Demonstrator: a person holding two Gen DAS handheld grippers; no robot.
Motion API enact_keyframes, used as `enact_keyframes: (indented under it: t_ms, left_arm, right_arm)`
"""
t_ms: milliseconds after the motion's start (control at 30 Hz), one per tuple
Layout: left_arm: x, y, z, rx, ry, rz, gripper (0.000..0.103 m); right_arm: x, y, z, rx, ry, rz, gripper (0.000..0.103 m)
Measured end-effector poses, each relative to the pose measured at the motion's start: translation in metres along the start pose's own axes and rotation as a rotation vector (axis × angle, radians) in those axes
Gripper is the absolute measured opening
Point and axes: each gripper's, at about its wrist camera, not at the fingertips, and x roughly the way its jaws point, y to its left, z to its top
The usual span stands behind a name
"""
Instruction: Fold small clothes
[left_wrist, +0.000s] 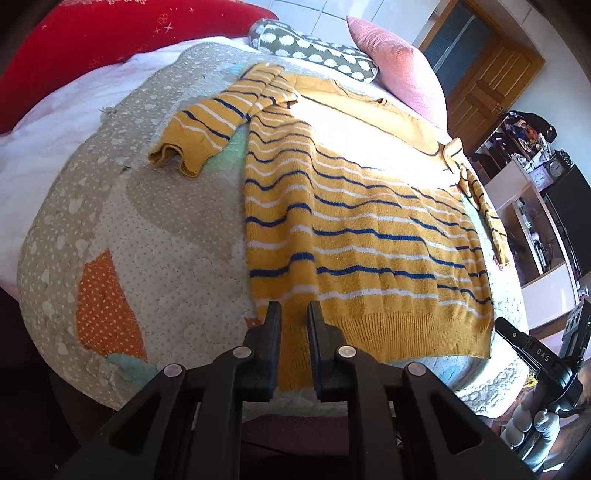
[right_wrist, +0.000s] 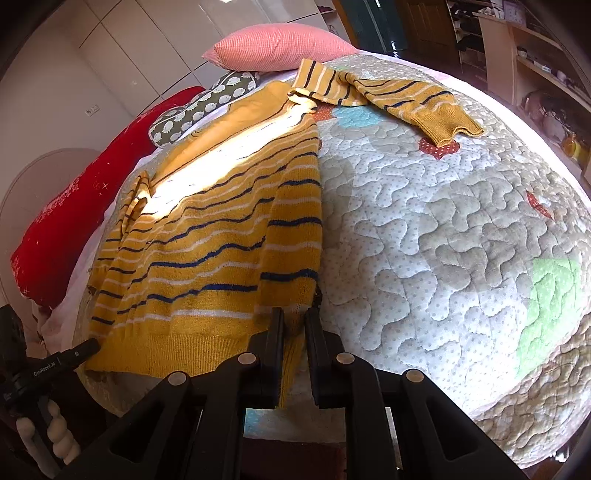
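Note:
A mustard-yellow sweater (left_wrist: 354, 229) with blue and white stripes lies flat on a quilted bed cover (left_wrist: 166, 236). In the left wrist view its left sleeve (left_wrist: 207, 129) is bent outward. My left gripper (left_wrist: 294, 308) is shut on the left corner of the ribbed hem (left_wrist: 399, 332). The right wrist view shows the same sweater (right_wrist: 207, 236), its right sleeve (right_wrist: 406, 99) stretched out toward the far right. My right gripper (right_wrist: 294, 314) is shut on the hem's right corner, with yellow knit pinched between the fingers. The left gripper's tool (right_wrist: 55, 363) shows at the hem's other end.
A pink pillow (left_wrist: 399, 70), a green patterned bolster (left_wrist: 314, 51) and a red cushion (left_wrist: 110, 33) line the far side of the bed. Shelves with clutter (left_wrist: 535, 177) and a wooden door (left_wrist: 487, 81) stand to the right. Bare quilt (right_wrist: 443, 229) spreads right of the sweater.

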Motion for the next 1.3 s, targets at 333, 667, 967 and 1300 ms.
enact_keyframes:
  t_ms: [333,667,967,1300]
  left_arm:
    - [-0.043,0.062,-0.001,-0.11,-0.136,0.144,0.038]
    - [-0.046,0.09,-0.003,-0.133,-0.153,0.153,0.046]
    - [-0.049,0.094,-0.009,-0.118,-0.179,0.164,0.052]
    - [-0.054,0.063,-0.007,-0.046,-0.205,0.173,0.054]
  right_arm:
    - [-0.044,0.015,0.01,-0.088,-0.115,-0.043,0.024]
    - [-0.028,0.066,0.061,-0.196,-0.124,-0.035,0.028]
    - [-0.048,0.03,0.072,-0.027,-0.16,-0.063,0.045]
    - [-0.045,-0.03,0.038,0.117,-0.106,-0.082,0.045]
